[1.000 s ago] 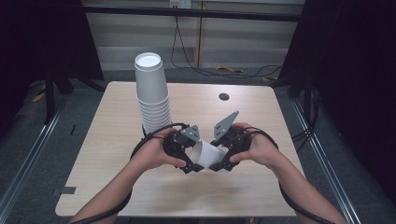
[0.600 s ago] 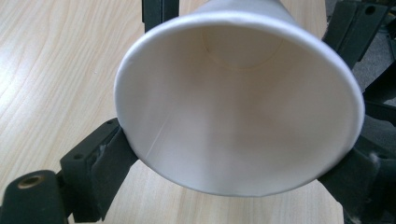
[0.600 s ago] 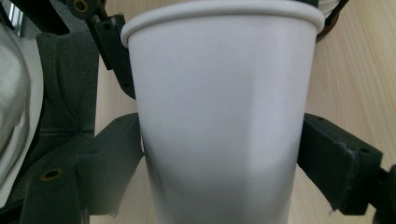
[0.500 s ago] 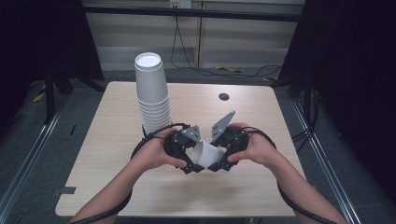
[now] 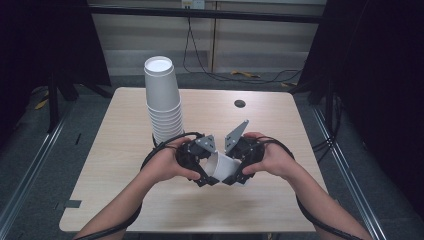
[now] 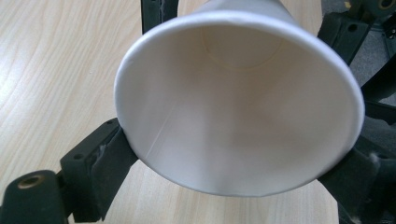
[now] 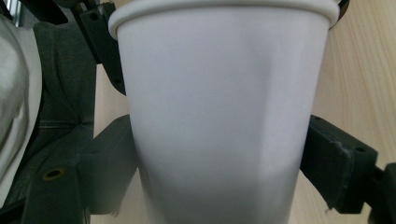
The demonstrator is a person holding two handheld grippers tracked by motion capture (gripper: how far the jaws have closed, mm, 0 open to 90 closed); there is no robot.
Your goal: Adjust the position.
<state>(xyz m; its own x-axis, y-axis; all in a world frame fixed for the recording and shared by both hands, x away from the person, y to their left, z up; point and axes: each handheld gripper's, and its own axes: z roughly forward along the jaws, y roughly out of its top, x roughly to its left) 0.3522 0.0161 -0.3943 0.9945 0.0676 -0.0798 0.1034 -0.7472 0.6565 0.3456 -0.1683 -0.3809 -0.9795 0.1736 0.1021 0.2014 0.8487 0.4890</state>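
Grippers meet over the near middle of the table, and between them we see a single white paper cup lying on its side. In the left gripper view, the left gripper has its black jaws pressed against the cup's wide rim end on both sides, and we look straight into the open mouth. In the right gripper view, the right gripper has its jaws clamped on the cup's narrower body, whose wall shows a slight crease; the left gripper's black parts sit beyond the rim. From the high view, both hands wrap the tools, grey three-cornered plates rising from their tops and black cables trailing back along the forearms.

Outward, a tall stack of white paper cups stands upside down on the table, just behind the left hand. The table is pale wood grain with rounded corners, and a small dark round cap sits in it near the far edge. Around it we see grey floor, metal rails at either side, dark curtains left and right, and a pale wall behind with cables hanging and running along its foot. We can read no brand, label or writing on the cups, tools or table.
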